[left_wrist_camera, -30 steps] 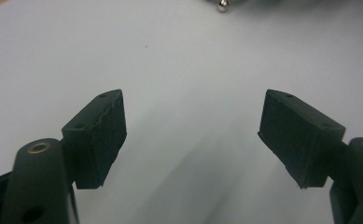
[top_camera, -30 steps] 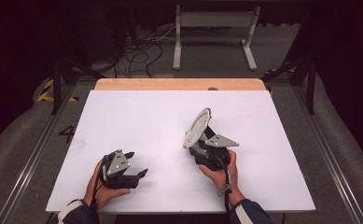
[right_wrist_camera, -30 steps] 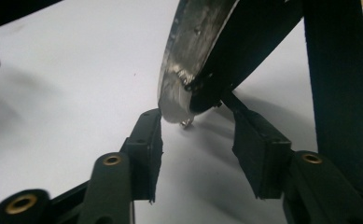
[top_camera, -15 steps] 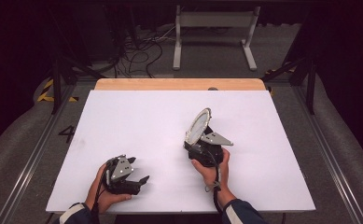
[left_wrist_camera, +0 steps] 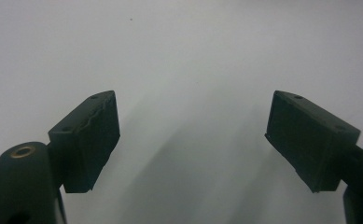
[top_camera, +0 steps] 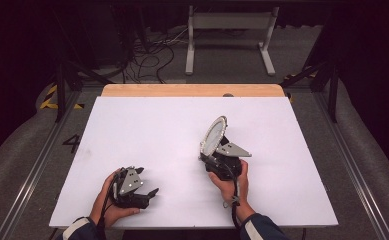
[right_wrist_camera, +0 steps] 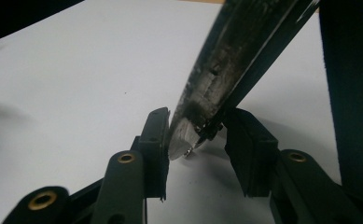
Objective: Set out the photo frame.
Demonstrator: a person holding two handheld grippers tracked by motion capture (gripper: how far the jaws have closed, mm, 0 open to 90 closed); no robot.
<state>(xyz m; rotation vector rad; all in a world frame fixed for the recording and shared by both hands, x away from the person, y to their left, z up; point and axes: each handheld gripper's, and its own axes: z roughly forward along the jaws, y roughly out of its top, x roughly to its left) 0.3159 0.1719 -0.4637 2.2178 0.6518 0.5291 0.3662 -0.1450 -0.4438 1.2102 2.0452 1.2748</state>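
Note:
A round disc [top_camera: 214, 136] with a beaded silvery rim stands tilted on edge above the white table [top_camera: 147, 125], right of centre. My right gripper [top_camera: 208, 154] holds its lower edge. In the right gripper view, the disc's rim [right_wrist_camera: 226, 70] runs down between the jaws of the right gripper [right_wrist_camera: 195, 144]. These jaws have just been closing, and the pads now press on the rim. My left gripper [top_camera: 147, 181] rests near the front left edge. Its jaws have been opening a little. In its own view the left gripper [left_wrist_camera: 193, 140] stands wide open over bare table.
A wooden strip [top_camera: 192, 90] borders the table's far edge. Beyond it are a white metal stand [top_camera: 229, 30] and loose cables [top_camera: 147, 55] on the floor. Metal rails [top_camera: 352, 170] run along both sides of the table.
The right hand has turned slightly to the left with the disc still upright in its jaws. The left gripper has dipped a touch toward the front edge.

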